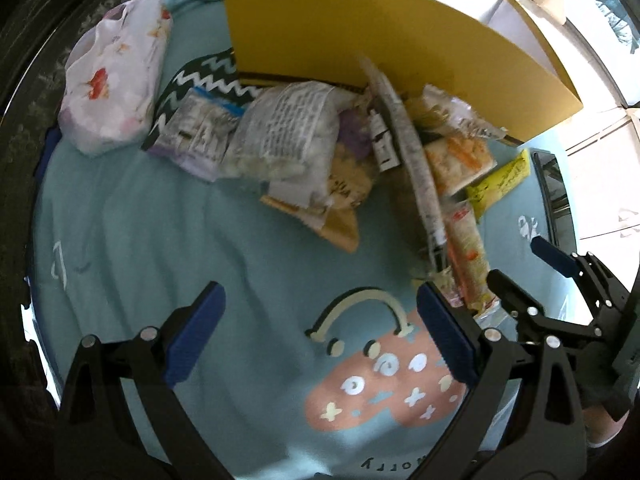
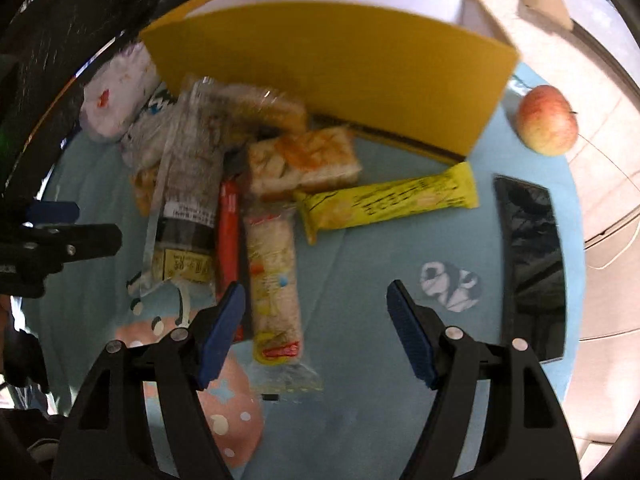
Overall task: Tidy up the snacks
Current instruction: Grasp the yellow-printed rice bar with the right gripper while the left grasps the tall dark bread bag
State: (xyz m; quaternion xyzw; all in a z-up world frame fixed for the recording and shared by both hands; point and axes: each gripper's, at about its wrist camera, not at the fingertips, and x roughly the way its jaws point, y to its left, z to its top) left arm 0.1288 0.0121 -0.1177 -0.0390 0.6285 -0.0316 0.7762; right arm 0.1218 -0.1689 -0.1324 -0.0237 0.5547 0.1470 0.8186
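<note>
One yellow box (image 2: 332, 76) stands open-topped toward the far edge of the round table (image 2: 360, 380), which wears a light blue cloth. Against the box's near wall lies a heap of snack packets (image 2: 224, 168), perhaps eight, though blur and overlap hinder counting. One yellow bar (image 2: 388, 200) lies apart beside the heap. One apple (image 2: 547, 120) and one dark phone (image 2: 534, 264) sit at the right edge. The left gripper (image 1: 320, 328) and right gripper (image 2: 316, 320) each have jaws wide, gripping nothing.
</note>
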